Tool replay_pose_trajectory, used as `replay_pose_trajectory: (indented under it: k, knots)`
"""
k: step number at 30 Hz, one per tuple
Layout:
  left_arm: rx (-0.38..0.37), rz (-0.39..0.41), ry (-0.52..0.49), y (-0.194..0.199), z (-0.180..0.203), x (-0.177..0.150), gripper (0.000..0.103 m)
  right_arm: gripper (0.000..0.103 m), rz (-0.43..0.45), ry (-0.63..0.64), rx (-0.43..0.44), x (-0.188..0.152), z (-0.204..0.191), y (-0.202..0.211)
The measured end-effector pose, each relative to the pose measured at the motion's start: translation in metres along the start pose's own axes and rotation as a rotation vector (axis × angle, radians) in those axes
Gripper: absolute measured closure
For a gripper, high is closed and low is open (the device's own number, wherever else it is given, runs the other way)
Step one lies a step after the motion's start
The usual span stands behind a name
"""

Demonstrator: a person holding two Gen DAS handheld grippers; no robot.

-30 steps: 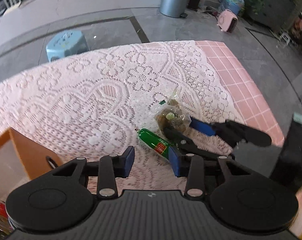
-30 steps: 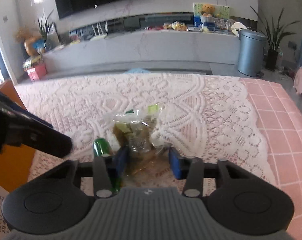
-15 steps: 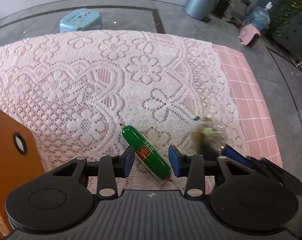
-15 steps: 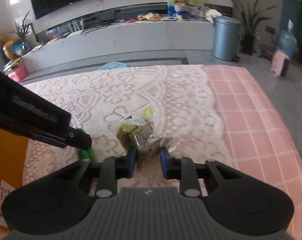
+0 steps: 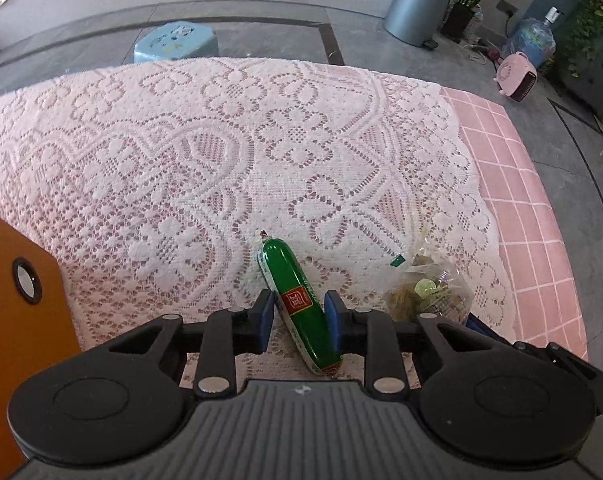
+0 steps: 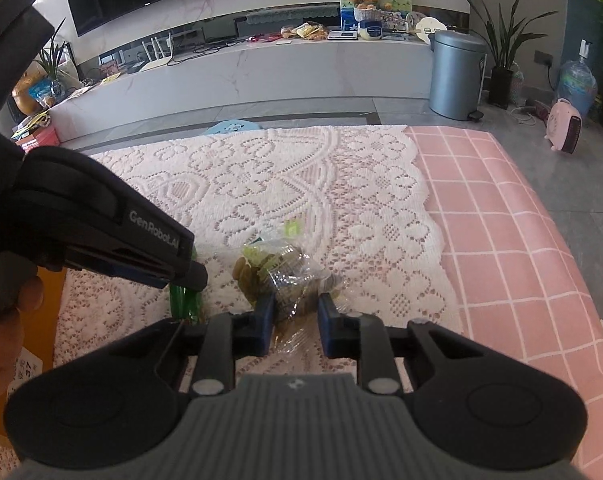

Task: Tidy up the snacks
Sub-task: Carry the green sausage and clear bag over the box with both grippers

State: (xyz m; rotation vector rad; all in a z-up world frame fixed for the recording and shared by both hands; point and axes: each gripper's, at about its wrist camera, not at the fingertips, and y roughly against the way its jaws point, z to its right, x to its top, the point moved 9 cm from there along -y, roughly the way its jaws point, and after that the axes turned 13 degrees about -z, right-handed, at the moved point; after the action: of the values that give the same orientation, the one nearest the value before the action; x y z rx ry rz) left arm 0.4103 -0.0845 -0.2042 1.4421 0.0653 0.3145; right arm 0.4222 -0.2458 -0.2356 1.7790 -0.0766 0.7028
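Note:
A green sausage stick with a red label lies on the lace cloth between the jaws of my left gripper, which have closed in on its sides. A clear bag of green and brown snacks lies to its right; in the left wrist view the bag is beside the sausage. My right gripper is shut on the near end of the bag. The left gripper's body crosses the right wrist view and hides most of the sausage.
An orange box stands at the left edge of the table. The lace cloth covers a pink checked tablecloth. A blue stool, a grey bin and a pink heater stand on the floor beyond.
My left gripper moved over the sausage and narrowed its jaws around it. My right gripper closed on the snack bag and holds it in place.

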Motion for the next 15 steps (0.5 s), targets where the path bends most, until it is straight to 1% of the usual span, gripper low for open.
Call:
replay_pose_trajectory:
  k: [3,6,12,15]
  knots:
    - [-0.012,0.006,0.002,0.004,-0.001,-0.003,0.075,0.084,0.005,-0.002,0.0,0.0,0.0,0.002]
    - [-0.038,0.038,0.0,0.017,0.0,-0.009,0.076,0.084,0.018,0.005,-0.007,0.001,-0.002,0.006]
    - [-0.114,0.131,0.011,0.067,0.002,-0.021,0.076,0.084,0.037,0.003,-0.02,0.0,-0.007,0.018]
    - [-0.136,0.171,0.027,0.089,-0.003,-0.029,0.076,0.085,0.055,0.003,-0.027,-0.002,-0.013,0.026]
